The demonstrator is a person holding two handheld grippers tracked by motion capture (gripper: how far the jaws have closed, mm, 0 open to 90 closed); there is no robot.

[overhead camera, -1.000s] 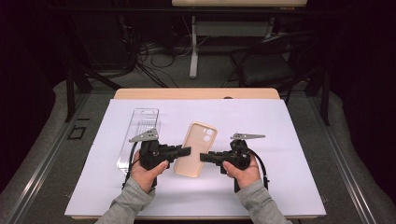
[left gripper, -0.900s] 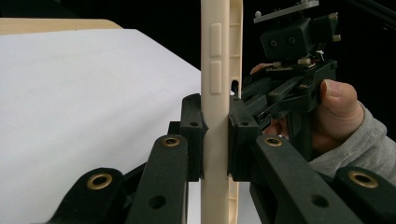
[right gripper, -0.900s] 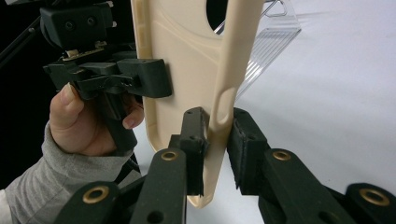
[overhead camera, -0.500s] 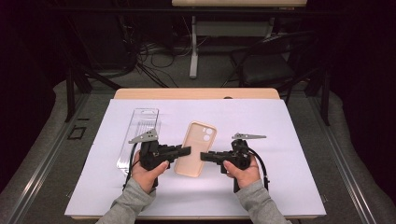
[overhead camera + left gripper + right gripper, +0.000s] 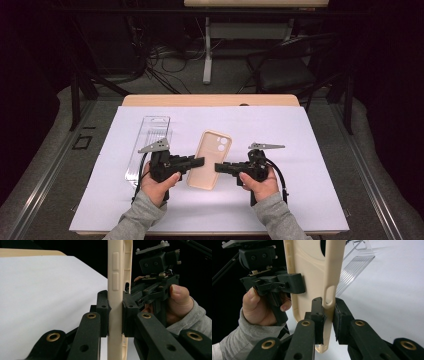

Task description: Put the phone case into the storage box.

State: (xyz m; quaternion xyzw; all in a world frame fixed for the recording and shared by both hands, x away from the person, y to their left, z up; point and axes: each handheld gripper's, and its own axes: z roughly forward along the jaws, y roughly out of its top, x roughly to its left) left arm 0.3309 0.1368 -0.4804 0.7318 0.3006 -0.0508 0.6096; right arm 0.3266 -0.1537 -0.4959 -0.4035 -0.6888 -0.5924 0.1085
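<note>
High view. I hold the phone case [image 5: 210, 160] between my two grippers, over the white sheet [image 5: 310, 200] that covers the table [image 5: 210, 100]. Its long axis runs away from me, camera cut-out at the far end. The left gripper [image 5: 200, 162] meets its left long edge and the right gripper [image 5: 219, 167] its right long edge, both near the end closest to me; each hand is equally near. The clear plastic package [image 5: 150, 145] lies just left of my left hand, so open room is to the right and toward the far table edge.

Left gripper view. The case [image 5: 117, 290] stands edge-on between my jaws, which are clamped tight on its side wall below the button bumps. My other hand [image 5: 180, 302] and its gripper sit just beyond.

Right gripper view. My jaws straddle the opposite wall of the case [image 5: 317, 272] beside a small slot. They have just been closing and are nearly shut, the left pad against the wall; whether the right pad presses I cannot tell for certain. I judge that any coming move must carry both hands together.
</note>
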